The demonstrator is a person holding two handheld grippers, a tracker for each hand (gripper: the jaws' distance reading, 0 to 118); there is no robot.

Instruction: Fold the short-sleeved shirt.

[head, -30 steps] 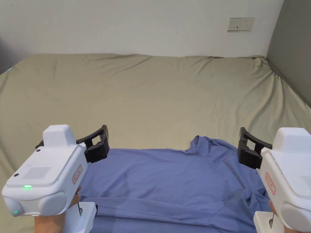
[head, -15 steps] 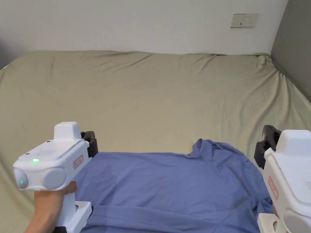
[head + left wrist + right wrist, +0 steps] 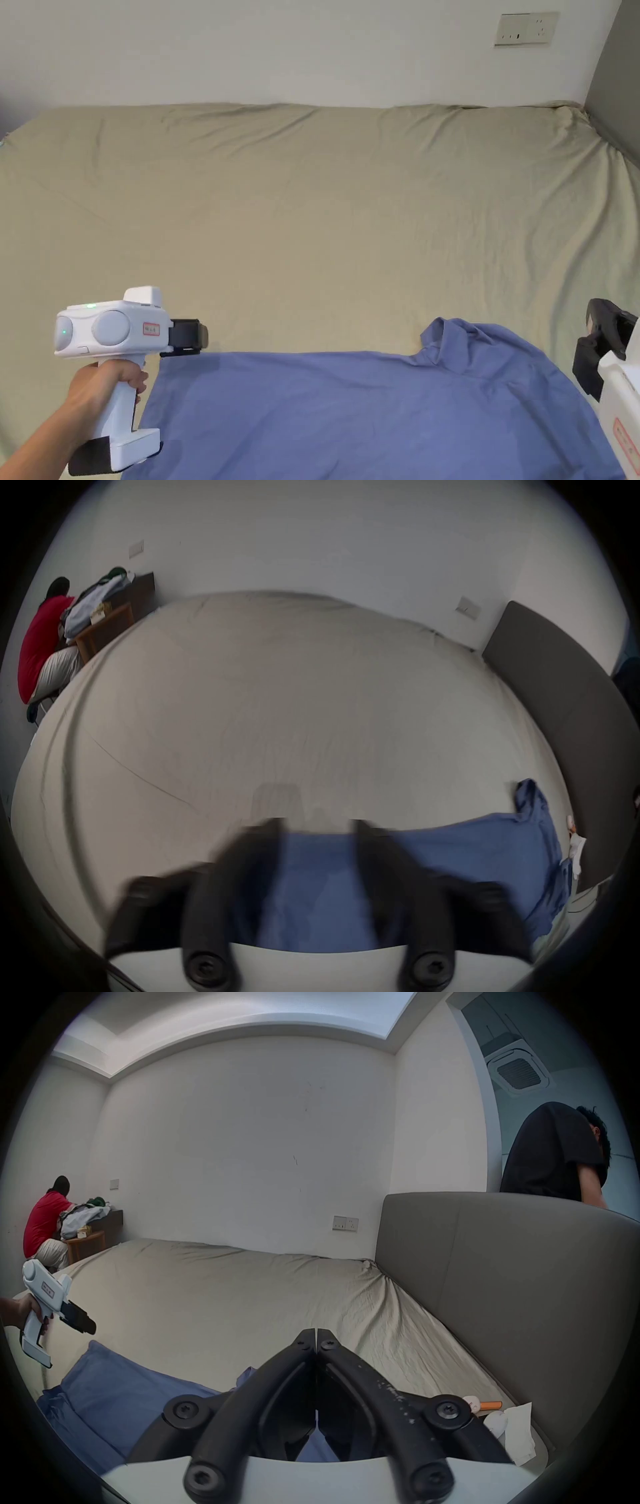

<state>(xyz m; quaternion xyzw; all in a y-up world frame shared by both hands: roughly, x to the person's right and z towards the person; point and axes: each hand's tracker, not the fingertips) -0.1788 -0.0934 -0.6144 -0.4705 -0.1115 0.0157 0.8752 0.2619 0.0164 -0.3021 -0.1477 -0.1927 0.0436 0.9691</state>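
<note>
The blue shirt (image 3: 375, 412) is lying spread across the near edge of the bed (image 3: 325, 219), collar bunched toward the right, likely laid flat so folding can begin. The left gripper (image 3: 317, 826) is hovering at its far-left corner with jaws spread, seemingly lining up a pinch. The right gripper (image 3: 316, 1333) is waiting beside the collar end, jaws pressed together on nothing.

The short-sleeved shirt (image 3: 375, 412) — plain blue, soft cloth — lies spread flat across the near side of the bed (image 3: 325, 219), its far edge running almost straight from left to right, with a small rumpled peak of fabric — perhaps the collar — standing up toward the right.
</note>
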